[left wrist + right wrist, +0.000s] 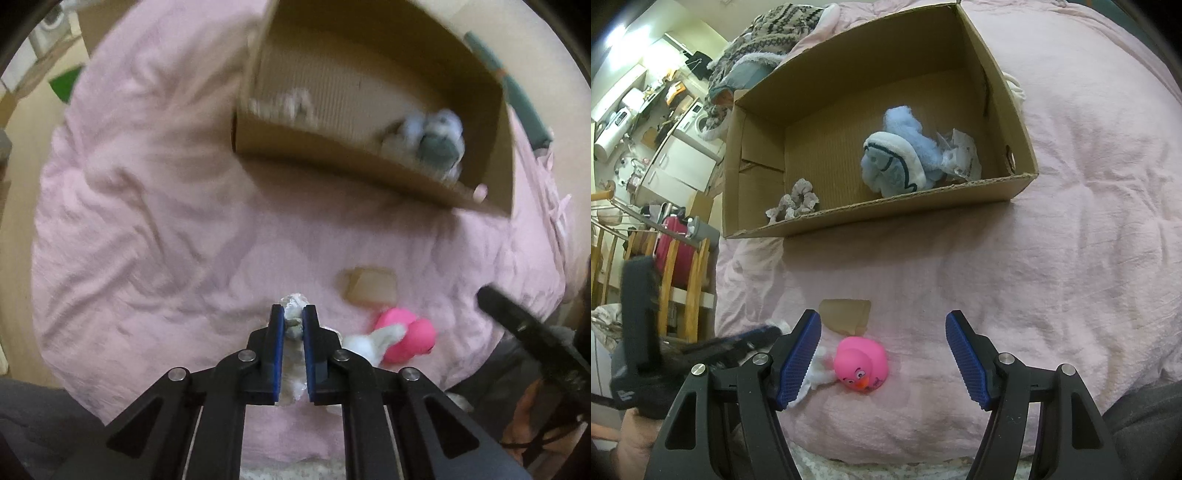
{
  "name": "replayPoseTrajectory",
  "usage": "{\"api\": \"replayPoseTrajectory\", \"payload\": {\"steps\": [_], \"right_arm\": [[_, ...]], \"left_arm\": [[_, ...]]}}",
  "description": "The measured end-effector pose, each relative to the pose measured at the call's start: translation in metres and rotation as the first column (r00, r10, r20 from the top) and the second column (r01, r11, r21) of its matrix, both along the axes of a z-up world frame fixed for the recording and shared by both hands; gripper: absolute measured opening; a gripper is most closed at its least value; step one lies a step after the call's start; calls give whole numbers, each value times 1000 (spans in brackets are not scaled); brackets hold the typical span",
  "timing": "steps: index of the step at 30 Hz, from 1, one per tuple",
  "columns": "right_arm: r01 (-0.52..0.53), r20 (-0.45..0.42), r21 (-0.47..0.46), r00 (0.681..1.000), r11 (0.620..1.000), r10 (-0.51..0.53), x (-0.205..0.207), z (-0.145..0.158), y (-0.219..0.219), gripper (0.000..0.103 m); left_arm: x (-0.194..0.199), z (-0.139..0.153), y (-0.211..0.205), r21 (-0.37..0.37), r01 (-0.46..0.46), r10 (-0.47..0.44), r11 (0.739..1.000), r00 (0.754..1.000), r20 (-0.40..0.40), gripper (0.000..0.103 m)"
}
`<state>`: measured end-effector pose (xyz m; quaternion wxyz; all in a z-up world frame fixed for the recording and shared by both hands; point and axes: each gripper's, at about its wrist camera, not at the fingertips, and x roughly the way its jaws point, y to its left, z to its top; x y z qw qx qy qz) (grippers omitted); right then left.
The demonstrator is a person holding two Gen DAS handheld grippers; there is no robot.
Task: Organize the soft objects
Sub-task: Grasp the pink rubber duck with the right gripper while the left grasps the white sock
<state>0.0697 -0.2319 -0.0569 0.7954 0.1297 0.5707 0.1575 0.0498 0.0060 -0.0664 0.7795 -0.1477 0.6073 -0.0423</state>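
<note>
My left gripper (293,317) is shut on a white fluffy soft toy (293,325), held above the pink bedspread; part of the toy (373,341) hangs beside a pink rubber duck (410,338). My right gripper (882,328) is open and empty, with the pink duck (862,363) lying on the bed between its fingers. An open cardboard box (923,205) on the bed holds a blue and white plush (897,162), a grey scrunchie (798,201) and crumpled paper (962,158). The box (332,147) shows blurred in the left wrist view.
A small tan cardboard piece (846,314) lies on the bed just beyond the duck. Knitted clothes (768,40) are piled behind the box. A wooden rack with a red suitcase (674,254) stands left of the bed. The left gripper's body (639,332) is at the left.
</note>
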Motion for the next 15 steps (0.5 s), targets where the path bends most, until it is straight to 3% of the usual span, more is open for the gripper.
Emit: {"api": "replayPoseTrajectory", "payload": {"steps": [3,8,15], "right_arm": [[-16,-23,24,1000,1000,17,-2,-3,1,74],[-58,-159,87,985,995,71,-3,-27,9,70],[-152,-172,40,972,988,157,-6,-36,36,54]], "left_arm": [[-2,17,10,19,-36,35,999,997,69,9],[-1,35,24,79,-100,87,992,985,148,9],[3,32,20,79,-88,77,993,988,135,9]]}}
